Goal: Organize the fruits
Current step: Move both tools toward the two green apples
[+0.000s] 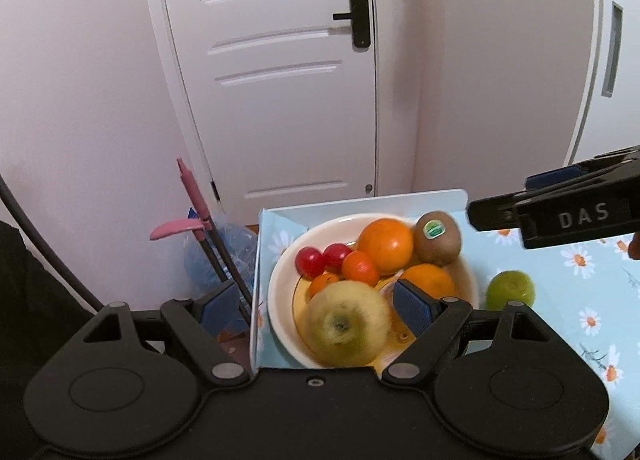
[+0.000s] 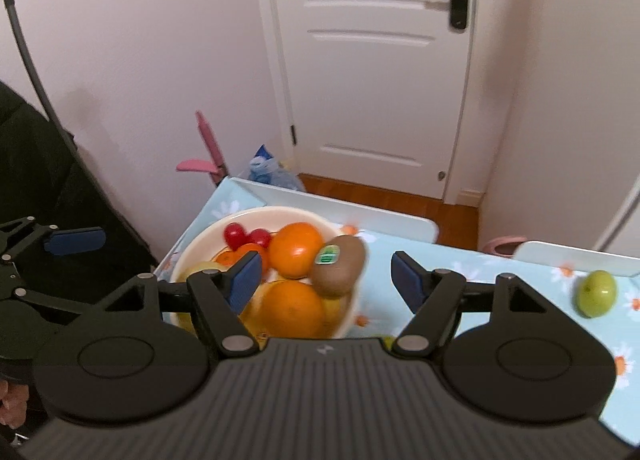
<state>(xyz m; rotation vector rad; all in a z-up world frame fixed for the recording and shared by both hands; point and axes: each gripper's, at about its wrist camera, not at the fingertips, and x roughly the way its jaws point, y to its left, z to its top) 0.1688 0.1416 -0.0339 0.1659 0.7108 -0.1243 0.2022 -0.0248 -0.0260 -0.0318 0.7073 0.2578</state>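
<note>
A cream bowl [image 1: 280, 268] [image 2: 192, 248] on the floral table holds two oranges [image 1: 386, 244], small tomatoes [image 1: 310, 262], a small mandarin and a kiwi [image 1: 437, 237] [image 2: 338, 270] with a green sticker at its right rim. A blurred yellow-green apple [image 1: 348, 324] lies in the bowl's near side between my open left gripper's [image 1: 316, 310] fingers, touching neither pad. My right gripper [image 2: 326, 280] is open and empty above the bowl's right edge, the kiwi between its fingers. A green fruit [image 1: 511, 289] [image 2: 596, 293] lies on the table right of the bowl.
The table [image 1: 580, 300] has a raised white rim at its far edge. A pink-handled mop [image 1: 192, 196] and a blue bag [image 1: 216, 256] stand left of the table. A white door [image 1: 280, 80] is behind. A pink bin [image 2: 504, 246] sits beyond the table.
</note>
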